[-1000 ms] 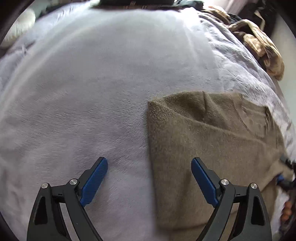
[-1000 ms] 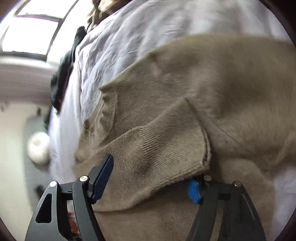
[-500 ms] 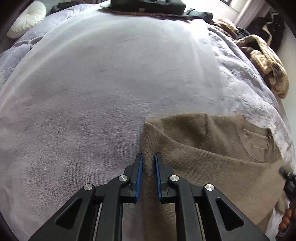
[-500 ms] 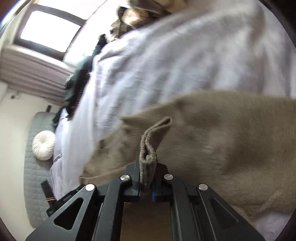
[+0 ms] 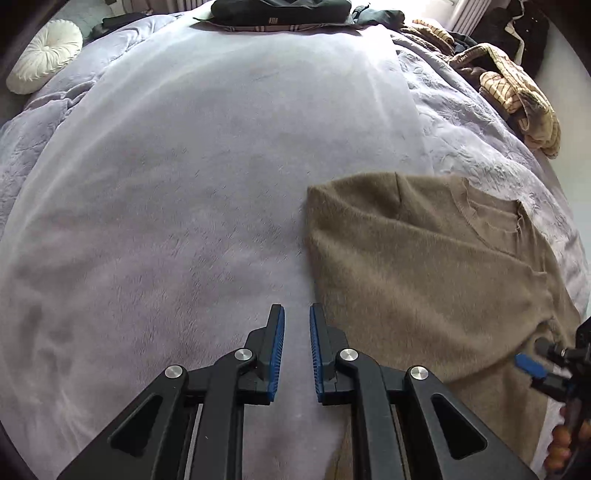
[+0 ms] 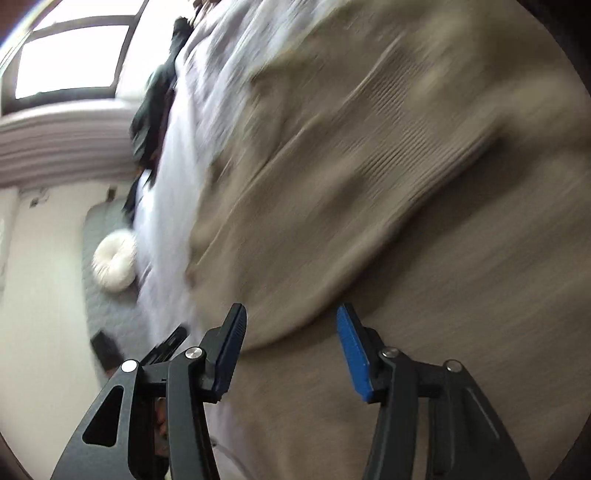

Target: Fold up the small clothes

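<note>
A tan knit sweater (image 5: 424, 273) lies flat on the lavender blanket (image 5: 184, 184), right of centre in the left wrist view. My left gripper (image 5: 296, 321) hovers over bare blanket just left of the sweater's left edge; its jaws stand a narrow gap apart with nothing between them. My right gripper (image 6: 291, 332) is open and empty, close above the sweater (image 6: 388, 184), which fills its blurred view. The right gripper also shows in the left wrist view (image 5: 546, 365) at the sweater's lower right corner.
A round white cushion (image 5: 44, 55) lies at the far left. Dark folded clothes (image 5: 280, 11) sit at the far edge of the bed. A checked tan garment (image 5: 517, 92) is heaped at the far right.
Both grippers were shut on pinched sweater folds half a second ago. Both have let go; the sweater now lies flat. The left gripper has drawn back to the left; the right one has opened wide.
</note>
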Available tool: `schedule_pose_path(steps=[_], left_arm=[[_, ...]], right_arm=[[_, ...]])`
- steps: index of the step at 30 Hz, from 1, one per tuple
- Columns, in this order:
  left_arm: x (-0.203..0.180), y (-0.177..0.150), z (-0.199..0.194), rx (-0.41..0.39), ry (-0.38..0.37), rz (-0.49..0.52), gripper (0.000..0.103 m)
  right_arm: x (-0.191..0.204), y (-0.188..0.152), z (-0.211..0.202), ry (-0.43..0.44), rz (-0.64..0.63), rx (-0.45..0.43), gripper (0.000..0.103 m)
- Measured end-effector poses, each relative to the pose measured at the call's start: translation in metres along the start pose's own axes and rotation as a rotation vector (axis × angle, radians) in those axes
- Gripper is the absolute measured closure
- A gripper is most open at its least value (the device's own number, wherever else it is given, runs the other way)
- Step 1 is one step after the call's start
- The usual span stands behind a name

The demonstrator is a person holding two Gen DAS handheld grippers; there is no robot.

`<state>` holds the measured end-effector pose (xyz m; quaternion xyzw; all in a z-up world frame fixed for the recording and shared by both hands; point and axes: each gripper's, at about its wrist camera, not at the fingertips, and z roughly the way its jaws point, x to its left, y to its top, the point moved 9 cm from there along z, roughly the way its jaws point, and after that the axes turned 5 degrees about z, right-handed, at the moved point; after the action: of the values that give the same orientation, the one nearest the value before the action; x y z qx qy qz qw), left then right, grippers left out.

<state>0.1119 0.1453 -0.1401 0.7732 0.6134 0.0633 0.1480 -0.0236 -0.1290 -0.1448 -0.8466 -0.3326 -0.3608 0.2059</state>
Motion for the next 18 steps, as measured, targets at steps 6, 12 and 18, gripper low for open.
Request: schedule_pose_path(steps=[6, 12, 18], left_arm=[[0.008, -0.021, -0.004, 0.010, 0.034, 0.001, 0.087], [0.022, -0.029, -0.008, 0.004, 0.034, -0.016, 0.087], [0.023, -0.033, -0.008, 0.013, 0.037, -0.035, 0.087]], right_arm=[[0.050, -0.063, 0.107, 0.118, 0.041, 0.150, 0.047], [0.070, -0.061, 0.135, 0.123, 0.048, 0.119, 0.096], [0.051, -0.081, 0.139, 0.036, 0.028, 0.204, 0.095]])
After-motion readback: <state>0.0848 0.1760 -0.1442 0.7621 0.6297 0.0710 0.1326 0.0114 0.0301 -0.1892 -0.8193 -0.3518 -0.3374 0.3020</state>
